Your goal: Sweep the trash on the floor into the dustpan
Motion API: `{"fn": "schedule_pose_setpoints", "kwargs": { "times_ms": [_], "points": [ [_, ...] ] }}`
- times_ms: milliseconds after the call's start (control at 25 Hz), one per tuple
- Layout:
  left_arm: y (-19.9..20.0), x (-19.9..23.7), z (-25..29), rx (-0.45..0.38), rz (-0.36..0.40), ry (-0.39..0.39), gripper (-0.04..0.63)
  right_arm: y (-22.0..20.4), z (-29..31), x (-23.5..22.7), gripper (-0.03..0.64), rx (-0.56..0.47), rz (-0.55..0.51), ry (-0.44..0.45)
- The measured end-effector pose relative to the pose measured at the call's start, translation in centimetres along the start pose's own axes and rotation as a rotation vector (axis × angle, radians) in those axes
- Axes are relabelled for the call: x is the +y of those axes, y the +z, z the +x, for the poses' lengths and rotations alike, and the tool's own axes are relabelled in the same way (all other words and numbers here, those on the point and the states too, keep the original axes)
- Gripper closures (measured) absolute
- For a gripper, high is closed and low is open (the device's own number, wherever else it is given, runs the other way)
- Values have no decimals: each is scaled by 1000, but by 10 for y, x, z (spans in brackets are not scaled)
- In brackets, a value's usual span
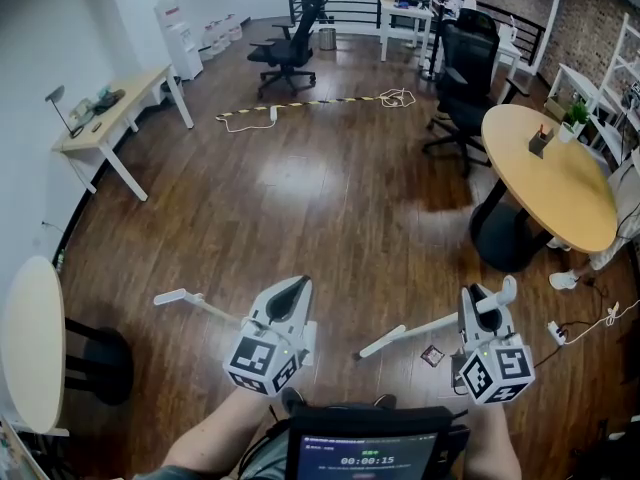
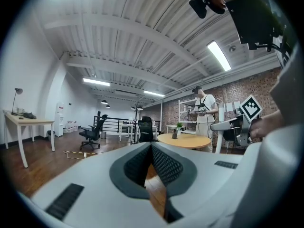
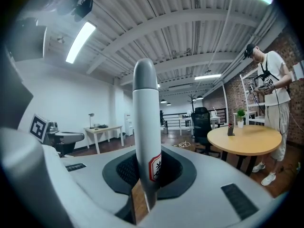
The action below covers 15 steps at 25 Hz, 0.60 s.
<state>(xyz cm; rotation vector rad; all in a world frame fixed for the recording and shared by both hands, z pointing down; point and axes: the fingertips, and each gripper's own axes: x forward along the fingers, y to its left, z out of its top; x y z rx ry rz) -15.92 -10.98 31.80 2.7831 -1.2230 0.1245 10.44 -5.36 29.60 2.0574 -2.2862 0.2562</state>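
Note:
My right gripper (image 1: 480, 303) (image 3: 145, 175) is shut on a white round-topped handle (image 3: 145, 122). In the head view that handle (image 1: 420, 328) slants down to the left, to an end near the floor. A small dark wrapper (image 1: 432, 355) lies on the wooden floor just left of that gripper. My left gripper (image 1: 298, 290) (image 2: 152, 148) has its jaws together, and nothing shows between them. A second white handle (image 1: 195, 304) reaches left from under it; I cannot tell whether they touch. No brush head or dustpan body is visible.
A round wooden table (image 1: 560, 183) stands to the right, with black office chairs (image 1: 465, 78) behind it. A power strip (image 1: 556, 330) and cables lie at the right. A pale round table (image 1: 30, 343) is close on the left. A person (image 3: 270, 94) stands beyond the round table.

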Motion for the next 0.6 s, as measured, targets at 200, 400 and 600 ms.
{"fn": "schedule_pose_setpoints", "kwargs": {
  "times_ms": [200, 400, 600],
  "points": [
    [-3, 0, -2, 9, -3, 10, 592, 4, -1, 1, 538, -6, -3, 10],
    [-6, 1, -6, 10, -10, 14, 592, 3, -4, 3, 538, -7, -8, 11],
    [-7, 1, -14, 13, -15, 15, 592, 1, -8, 10, 538, -7, -10, 15]
  ]
}}
